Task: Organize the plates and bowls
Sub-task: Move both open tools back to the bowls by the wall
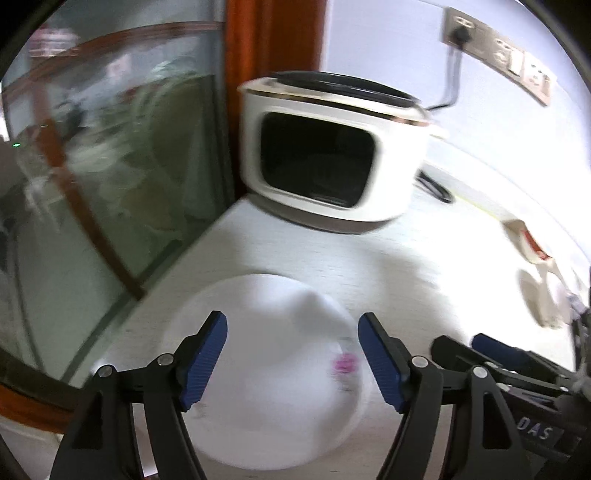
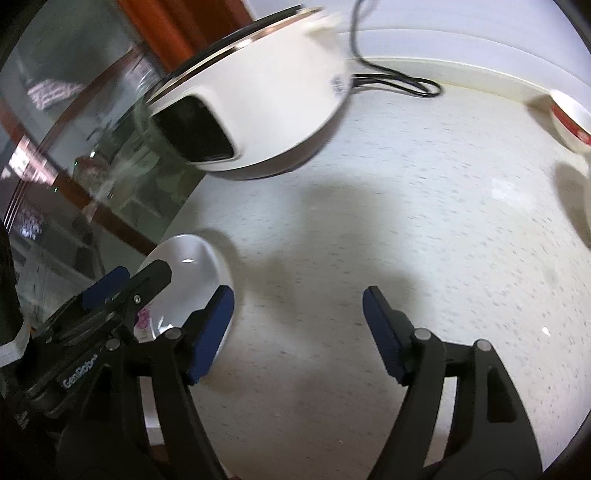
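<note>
A white plate (image 1: 273,369) with a small pink flower mark lies on the pale speckled counter (image 1: 424,266), near its left edge. My left gripper (image 1: 291,362) is open and hovers just above the plate, empty. The plate also shows in the right wrist view (image 2: 192,273), partly hidden by the left gripper (image 2: 122,280). My right gripper (image 2: 297,328) is open and empty over bare counter, just right of the plate. A white bowl with a red band (image 2: 570,118) sits at the far right; it also shows in the left wrist view (image 1: 532,243).
A white rice cooker (image 1: 332,155) with a dark window stands at the back left, its black cord (image 2: 399,83) trailing to a wall socket (image 1: 461,29). A glass panel with a wooden frame (image 1: 110,155) borders the counter's left side. Another white dish (image 2: 587,199) sits at the right edge.
</note>
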Available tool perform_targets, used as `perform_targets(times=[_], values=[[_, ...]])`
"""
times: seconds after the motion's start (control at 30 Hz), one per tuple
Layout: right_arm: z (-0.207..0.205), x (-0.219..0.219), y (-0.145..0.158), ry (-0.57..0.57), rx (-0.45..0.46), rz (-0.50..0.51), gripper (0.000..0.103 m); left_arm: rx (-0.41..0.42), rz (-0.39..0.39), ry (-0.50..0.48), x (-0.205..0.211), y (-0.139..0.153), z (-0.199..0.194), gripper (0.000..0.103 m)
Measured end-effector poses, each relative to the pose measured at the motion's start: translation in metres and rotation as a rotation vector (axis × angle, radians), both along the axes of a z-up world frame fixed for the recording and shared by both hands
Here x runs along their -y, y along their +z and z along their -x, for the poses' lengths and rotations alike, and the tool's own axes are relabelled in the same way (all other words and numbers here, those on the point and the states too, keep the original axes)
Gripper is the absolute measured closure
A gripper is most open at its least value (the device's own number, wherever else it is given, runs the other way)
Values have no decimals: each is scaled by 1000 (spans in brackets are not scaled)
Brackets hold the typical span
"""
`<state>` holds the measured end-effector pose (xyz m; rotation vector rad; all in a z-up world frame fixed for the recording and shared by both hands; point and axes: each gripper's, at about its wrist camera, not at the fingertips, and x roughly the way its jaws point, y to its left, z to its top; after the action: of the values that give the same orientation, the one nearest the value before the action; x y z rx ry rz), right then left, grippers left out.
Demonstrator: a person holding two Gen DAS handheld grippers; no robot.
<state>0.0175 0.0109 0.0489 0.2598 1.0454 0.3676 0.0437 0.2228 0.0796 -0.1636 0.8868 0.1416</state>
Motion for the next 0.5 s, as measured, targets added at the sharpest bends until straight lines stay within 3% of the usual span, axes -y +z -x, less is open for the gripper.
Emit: perform_targets(times=[0.13,0.5], values=[[3,31,-3,-83,-23,-11,27,-20,31,-73,23,-4,-9,28],[13,126,-7,-315,-69,-36,27,-80,29,-298,105,-22,-37,28]])
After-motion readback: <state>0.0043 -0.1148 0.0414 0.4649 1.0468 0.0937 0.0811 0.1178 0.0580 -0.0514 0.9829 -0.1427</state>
